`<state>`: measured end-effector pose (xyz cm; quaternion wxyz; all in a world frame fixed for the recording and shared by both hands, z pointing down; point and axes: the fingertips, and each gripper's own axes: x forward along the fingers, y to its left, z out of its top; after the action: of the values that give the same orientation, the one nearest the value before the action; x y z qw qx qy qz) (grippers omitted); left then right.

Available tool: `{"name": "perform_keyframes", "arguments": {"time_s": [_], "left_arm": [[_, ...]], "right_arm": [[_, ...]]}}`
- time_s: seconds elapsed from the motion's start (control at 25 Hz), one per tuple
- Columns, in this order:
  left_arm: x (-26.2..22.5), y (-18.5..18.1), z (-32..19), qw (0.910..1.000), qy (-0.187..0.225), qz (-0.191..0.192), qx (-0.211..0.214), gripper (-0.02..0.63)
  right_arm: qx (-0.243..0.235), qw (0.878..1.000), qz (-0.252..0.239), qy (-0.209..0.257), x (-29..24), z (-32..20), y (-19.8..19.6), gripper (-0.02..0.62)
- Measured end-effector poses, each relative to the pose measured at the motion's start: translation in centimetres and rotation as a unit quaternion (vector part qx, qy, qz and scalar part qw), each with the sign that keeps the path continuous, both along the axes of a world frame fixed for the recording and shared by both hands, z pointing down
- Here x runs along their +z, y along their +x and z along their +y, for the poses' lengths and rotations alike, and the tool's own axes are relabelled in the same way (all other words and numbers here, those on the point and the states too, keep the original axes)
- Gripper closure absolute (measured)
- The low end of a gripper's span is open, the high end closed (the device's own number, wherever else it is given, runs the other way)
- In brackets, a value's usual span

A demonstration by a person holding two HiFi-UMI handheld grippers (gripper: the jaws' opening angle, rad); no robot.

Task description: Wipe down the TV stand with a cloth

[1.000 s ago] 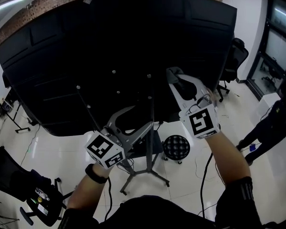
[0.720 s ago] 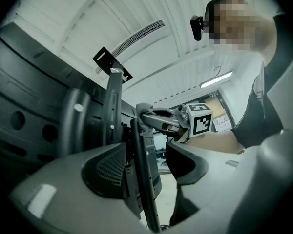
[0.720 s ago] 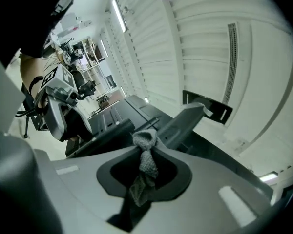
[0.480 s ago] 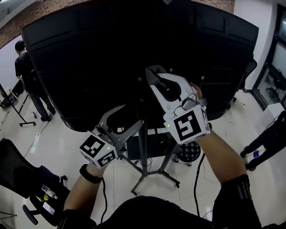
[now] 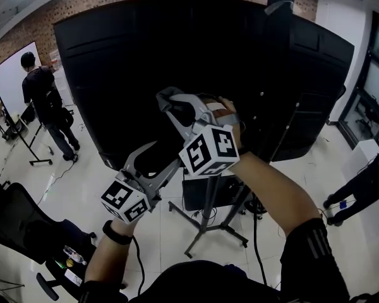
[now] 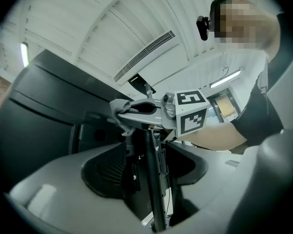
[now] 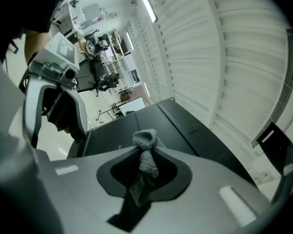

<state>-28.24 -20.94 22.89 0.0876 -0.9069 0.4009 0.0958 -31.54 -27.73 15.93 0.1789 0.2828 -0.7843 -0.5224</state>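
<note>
My left tongs (image 5: pixel 164 158) hang lowest and nearest me, jaws apart and holding nothing. The stand's pole (image 6: pixel 154 189) shows in the gap between them, and I cannot tell whether it touches either jaw. My right tongs (image 5: pixel 170 103) reach across above the left, closed on the cloth (image 7: pixel 145 145), which bunches out past the tips. The cloth sits high, close to the black back of the TV (image 5: pixel 114 55); whether it touches I cannot tell. The pole runs upright beneath it, down to legs (image 5: pixel 230 232) spread on the floor. So the stand lies below the cloth and a little to its right. I judge the right tongs must drop and then stroke along the pole's length. The left tongs are nearer the pole but carry no cloth.
</note>
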Motion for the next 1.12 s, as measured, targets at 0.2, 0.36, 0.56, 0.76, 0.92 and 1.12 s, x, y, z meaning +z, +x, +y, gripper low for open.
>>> {"name": "perform_keyframes", "arguments": {"time_s": [0.2, 0.36, 0.56, 0.76, 0.92, 1.12], "left_arm": [[0.2, -2.4, 0.5, 0.9999, -0.003, 0.002, -0.010, 0.328], [0.2, -3.5, 0.5, 0.9999, -0.003, 0.007, -0.010, 0.328], [0.1, -2.9, 0.7, 0.9999, -0.001, 0.012, 0.007, 0.328], [0.7, -1.2, 0.4, 0.9992, 0.004, 0.018, 0.036, 0.328], [0.1, 0.6, 0.4, 0.9983, 0.002, 0.016, 0.056, 0.328], [0.3, 1.4, 0.4, 0.9974, 0.000, 0.018, 0.069, 0.328]], "right_arm": [[0.017, 0.999, 0.050, 0.016, 1.1, -1.4, -4.6, 0.549], [0.053, 0.992, 0.098, 0.055, 1.9, -2.7, -5.7, 0.549], [0.111, 0.982, 0.132, 0.073, 2.2, -3.7, -3.3, 0.549], [0.176, 0.969, 0.160, 0.069, 2.3, -4.7, 1.0, 0.549], [0.216, 0.952, 0.196, 0.092, 2.4, -5.3, 3.4, 0.551], [0.200, 0.961, 0.177, 0.070, 2.3, -4.5, 3.6, 0.549]]}}
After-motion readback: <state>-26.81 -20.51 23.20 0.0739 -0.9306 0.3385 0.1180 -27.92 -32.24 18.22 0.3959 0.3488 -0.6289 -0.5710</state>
